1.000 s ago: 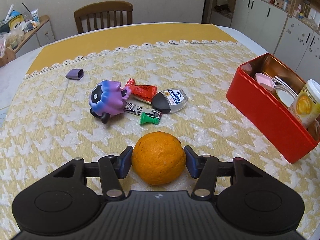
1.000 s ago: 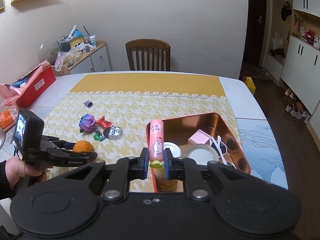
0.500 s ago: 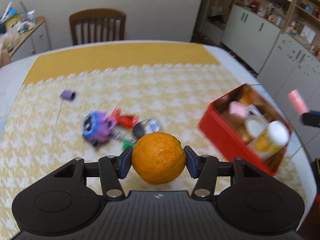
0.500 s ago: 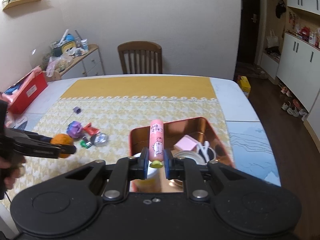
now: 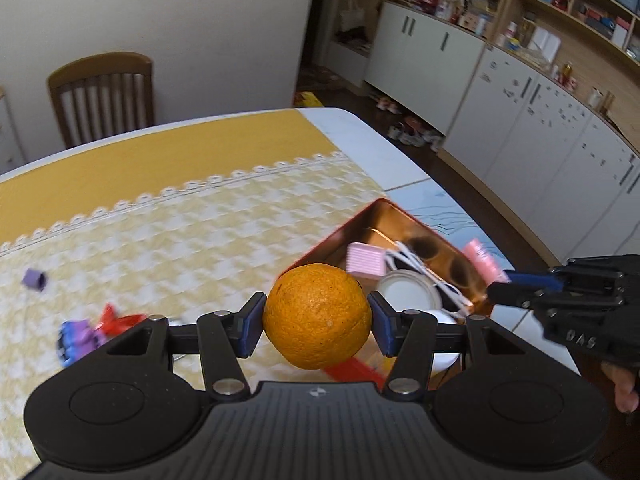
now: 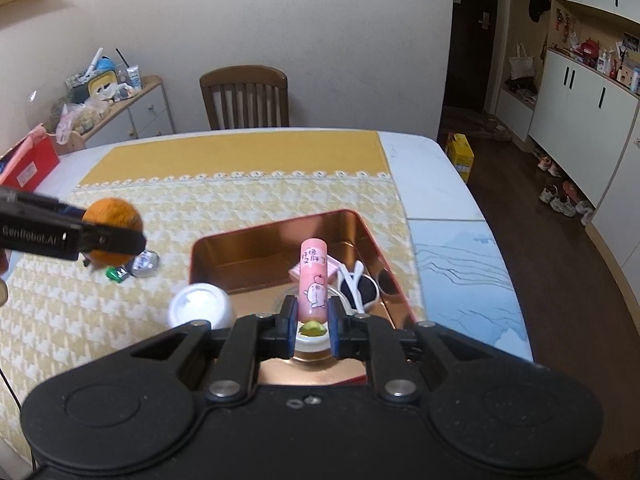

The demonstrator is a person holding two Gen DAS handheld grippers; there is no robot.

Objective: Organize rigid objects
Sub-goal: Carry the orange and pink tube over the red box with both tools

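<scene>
My left gripper (image 5: pixel 317 322) is shut on an orange (image 5: pixel 318 316) and holds it in the air just left of the red tin box (image 5: pixel 340 236). The orange also shows in the right wrist view (image 6: pixel 114 216), left of the box (image 6: pixel 276 224). My right gripper (image 6: pixel 313 322) is shut on a pink tube (image 6: pixel 314 282) with a cartoon print and holds it upright over the box's near end. The tube also shows in the left wrist view (image 5: pixel 482 258). The box holds a pink ridged item (image 5: pixel 365 258), a white lid (image 5: pixel 406 294), a white cord and a white-capped bottle (image 6: pixel 200 308).
On the yellow houndstooth cloth lie a purple toy (image 5: pixel 76 338), a red wrapper (image 5: pixel 116 320), a small purple cap (image 5: pixel 34 279), a green piece (image 6: pixel 116 273) and a round case (image 6: pixel 145 263). A wooden chair (image 6: pixel 245 96) stands at the far edge. Cabinets line the right wall.
My left gripper has lifted the orange and swung right toward the red box. My right gripper, still holding the pink tube, has moved closer over the box.
</scene>
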